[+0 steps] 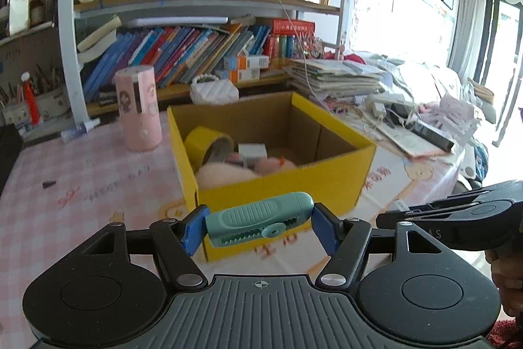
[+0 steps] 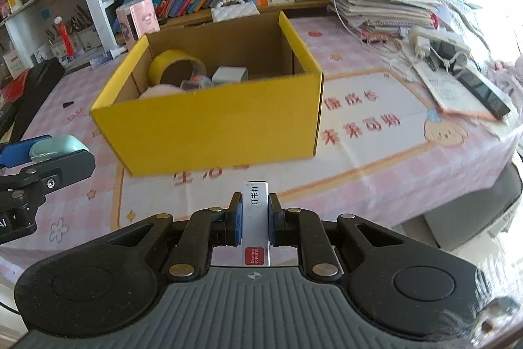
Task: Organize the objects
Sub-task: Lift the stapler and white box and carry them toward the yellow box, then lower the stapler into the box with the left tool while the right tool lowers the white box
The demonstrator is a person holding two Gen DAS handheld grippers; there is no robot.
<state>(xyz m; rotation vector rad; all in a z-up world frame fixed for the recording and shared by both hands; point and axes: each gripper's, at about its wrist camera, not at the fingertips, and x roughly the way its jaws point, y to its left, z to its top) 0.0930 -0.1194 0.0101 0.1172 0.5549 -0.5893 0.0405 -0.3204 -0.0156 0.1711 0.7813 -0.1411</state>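
My left gripper (image 1: pixel 260 226) is shut on a teal clip-like tool (image 1: pixel 258 218), held crosswise just in front of the yellow cardboard box (image 1: pixel 284 188). My right gripper (image 2: pixel 255 213) is shut on a small white staple box (image 2: pixel 256 218) with a red label, held above the table in front of the same yellow box (image 2: pixel 209 126). The box holds a yellow tape roll (image 2: pixel 176 67), a small white box (image 2: pixel 228 75) and pink fluffy things (image 1: pixel 225 174). The left gripper with the teal tool (image 2: pixel 55 146) shows at the left in the right wrist view.
A pink cylinder (image 1: pixel 139 107) stands left behind the box. A white quilted purse (image 1: pixel 214 90) sits behind it. Stacked papers (image 1: pixel 333 77), chargers and a black remote (image 2: pixel 480 87) lie to the right. Bookshelves fill the back. The table's front edge (image 2: pixel 457 192) drops off at right.
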